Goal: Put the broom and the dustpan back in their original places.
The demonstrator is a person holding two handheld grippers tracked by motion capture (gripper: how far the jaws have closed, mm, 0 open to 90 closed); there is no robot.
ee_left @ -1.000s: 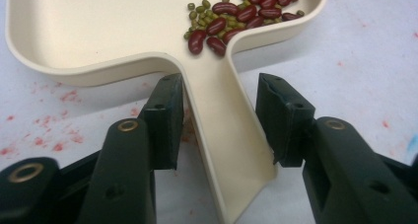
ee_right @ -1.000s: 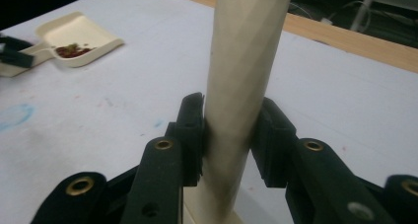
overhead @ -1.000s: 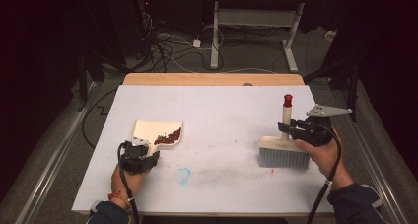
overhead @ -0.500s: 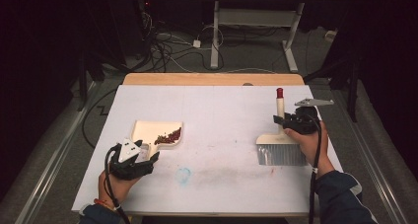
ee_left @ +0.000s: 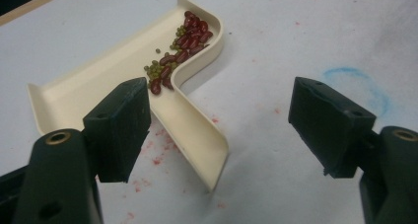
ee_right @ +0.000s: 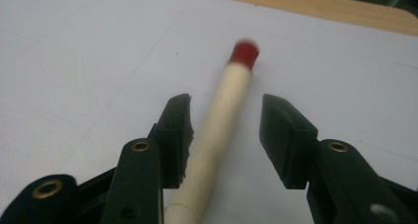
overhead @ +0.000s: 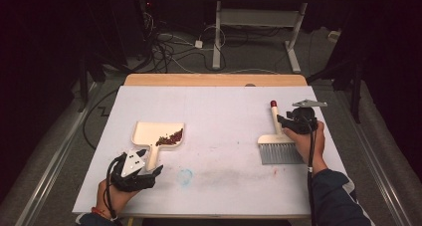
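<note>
A cream dustpan [overhead: 154,132] lies on the white table at the left, with red and green beans [overhead: 170,137] heaped in its right corner. My left gripper [overhead: 149,170] sits just short of the pan's handle. In the left gripper view its jaws [ee_left: 224,113] have just been opening and stand wide; the handle [ee_left: 197,135] lies free between them, nearer the left one. At the right a brush [overhead: 276,141] with a red-tipped handle lies flat. My right gripper [overhead: 291,122] is at that handle [ee_right: 224,105]; its jaws have just been opening and no longer press on it.
A blue chalk ring [overhead: 185,176] and faint red smears mark the table between the two hands. The wooden table edge [overhead: 214,79] runs along the far side. Cables and a desk frame [overhead: 259,22] are on the floor beyond.
The left gripper let go of the dustpan handle and drew back toward the near edge. The right hand lowered the brush flat onto the table and spread its jaws off the handle.
</note>
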